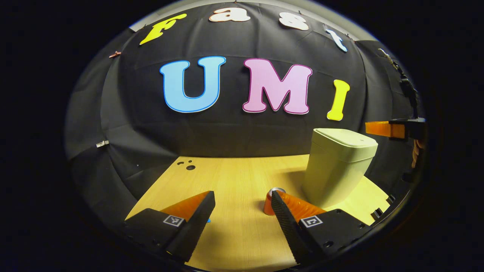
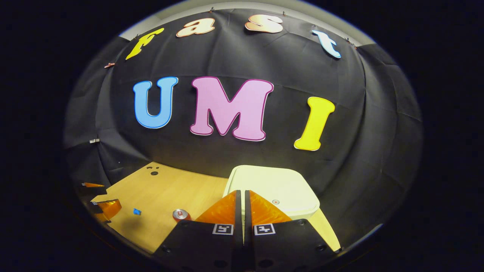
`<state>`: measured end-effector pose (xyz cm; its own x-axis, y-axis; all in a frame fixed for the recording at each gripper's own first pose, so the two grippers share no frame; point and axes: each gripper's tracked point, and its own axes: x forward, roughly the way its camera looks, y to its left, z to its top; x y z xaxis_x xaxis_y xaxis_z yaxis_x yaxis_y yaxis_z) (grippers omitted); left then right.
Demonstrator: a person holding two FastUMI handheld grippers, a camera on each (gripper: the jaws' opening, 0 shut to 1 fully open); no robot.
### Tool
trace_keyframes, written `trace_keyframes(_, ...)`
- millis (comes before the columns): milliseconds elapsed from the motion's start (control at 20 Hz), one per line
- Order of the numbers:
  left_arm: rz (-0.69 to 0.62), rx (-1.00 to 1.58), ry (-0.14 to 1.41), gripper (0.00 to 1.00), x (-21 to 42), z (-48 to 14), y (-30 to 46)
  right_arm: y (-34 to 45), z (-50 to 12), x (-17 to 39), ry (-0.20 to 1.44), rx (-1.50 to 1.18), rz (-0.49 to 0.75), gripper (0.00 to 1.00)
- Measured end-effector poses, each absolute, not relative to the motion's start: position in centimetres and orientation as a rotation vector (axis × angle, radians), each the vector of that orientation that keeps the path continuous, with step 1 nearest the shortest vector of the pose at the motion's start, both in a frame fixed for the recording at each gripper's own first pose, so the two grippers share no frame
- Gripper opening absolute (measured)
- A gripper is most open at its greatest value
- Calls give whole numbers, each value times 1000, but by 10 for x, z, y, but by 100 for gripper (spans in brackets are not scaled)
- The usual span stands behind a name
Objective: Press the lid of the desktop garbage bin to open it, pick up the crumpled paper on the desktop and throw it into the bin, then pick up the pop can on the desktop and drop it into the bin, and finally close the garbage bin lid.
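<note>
A pale green desktop bin (image 1: 336, 166) stands on the wooden table with its lid (image 2: 272, 185) down. My right gripper (image 2: 242, 194) is shut on nothing and hovers over the lid's near edge; I cannot tell whether it touches. It also appears high beside the bin as the right gripper (image 1: 378, 129). My left gripper (image 1: 242, 196) is open low over the table. The pop can (image 1: 269, 202) stands upright just behind its right finger, left of the bin, and shows again as the pop can (image 2: 180, 214). A small blue crumpled scrap (image 2: 137, 212) lies between the can and the left gripper (image 2: 100, 196).
The wooden table (image 1: 234, 177) runs back to the black cloth wall. A few small dark holes (image 1: 189, 166) sit near its far left corner. The bin stands close to the table's right edge (image 1: 378, 204).
</note>
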<state>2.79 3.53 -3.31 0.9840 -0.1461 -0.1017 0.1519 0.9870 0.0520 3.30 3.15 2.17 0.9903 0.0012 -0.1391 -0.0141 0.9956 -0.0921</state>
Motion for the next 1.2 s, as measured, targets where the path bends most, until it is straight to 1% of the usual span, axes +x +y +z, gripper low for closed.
trace_keyframes(350, -109, 59, 116, 96, 26, -39, 38, -10, 22, 64, 159, -79, -54, 5)
trace_keyframes(550, -86, 53, 139, 96, 25, -44, 37, -22, 12, 76, 178, -58, -61, 5)
trace_keyframes(700, -72, 50, 146, 96, 24, -47, 35, -28, -1, 80, 205, -59, -60, 5)
trace_keyframes(750, -70, 49, 149, 96, 24, -48, 34, -31, -5, 79, 210, -60, -65, 8)
trace_keyframes(800, -68, 51, 149, 96, 24, -49, 33, -30, -8, 80, 215, -53, -59, 5)
trace_keyframes(1000, -65, 50, 151, 96, 26, -49, 33, -29, -25, 77, 251, -21, -52, 5)
trace_keyframes(1050, -67, 50, 152, 96, 27, -48, 34, -29, -29, 81, 257, -4, -54, 9)
trace_keyframes(1100, -68, 48, 157, 96, 28, -51, 34, -30, -26, 80, 248, 13, -56, 5)
trace_keyframes(1200, -72, 45, 167, 96, 29, -53, 35, -28, -27, 77, 251, 13, -54, 5)
